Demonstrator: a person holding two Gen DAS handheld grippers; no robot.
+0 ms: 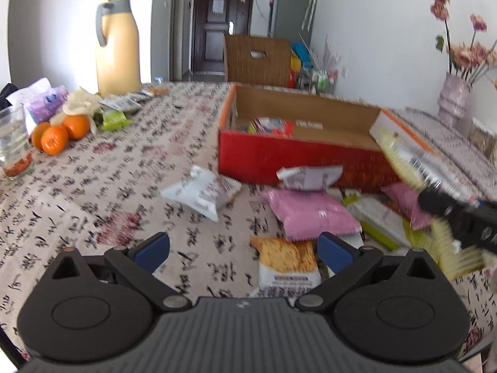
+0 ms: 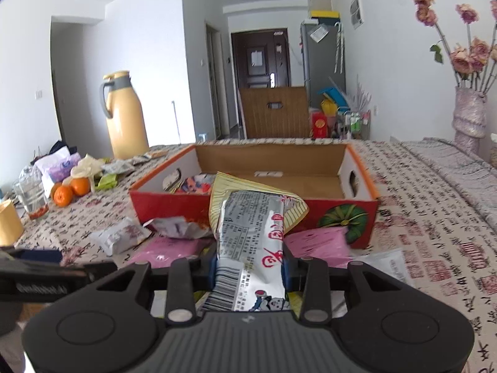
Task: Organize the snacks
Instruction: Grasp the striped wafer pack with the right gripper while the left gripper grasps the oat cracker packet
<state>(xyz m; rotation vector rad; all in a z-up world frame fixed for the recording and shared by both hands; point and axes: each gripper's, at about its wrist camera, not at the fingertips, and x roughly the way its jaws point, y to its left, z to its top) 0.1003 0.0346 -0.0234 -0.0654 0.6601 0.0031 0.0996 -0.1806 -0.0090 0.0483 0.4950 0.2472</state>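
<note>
A red cardboard box (image 2: 236, 209) with an open top stands on the table; it also shows in the left wrist view (image 1: 279, 158). A few snack packets lie inside it (image 2: 194, 185). My right gripper (image 2: 250, 269) is shut on a silver and yellow snack packet (image 2: 251, 227), held above the table in front of the box; the packet shows in the left wrist view (image 1: 413, 161). My left gripper (image 1: 243, 250) is open and empty above the table. Just beyond it lie an orange-topped packet (image 1: 287, 261), a pink packet (image 1: 310, 214) and a white packet (image 1: 198, 192).
A yellow thermos jug (image 1: 116, 46), oranges (image 1: 59, 133), a glass (image 1: 14, 143) and more packets (image 1: 119, 105) stand at the table's far left. A vase of dried flowers (image 2: 469, 112) is at the right. A brown chair back (image 2: 275, 112) stands behind the table.
</note>
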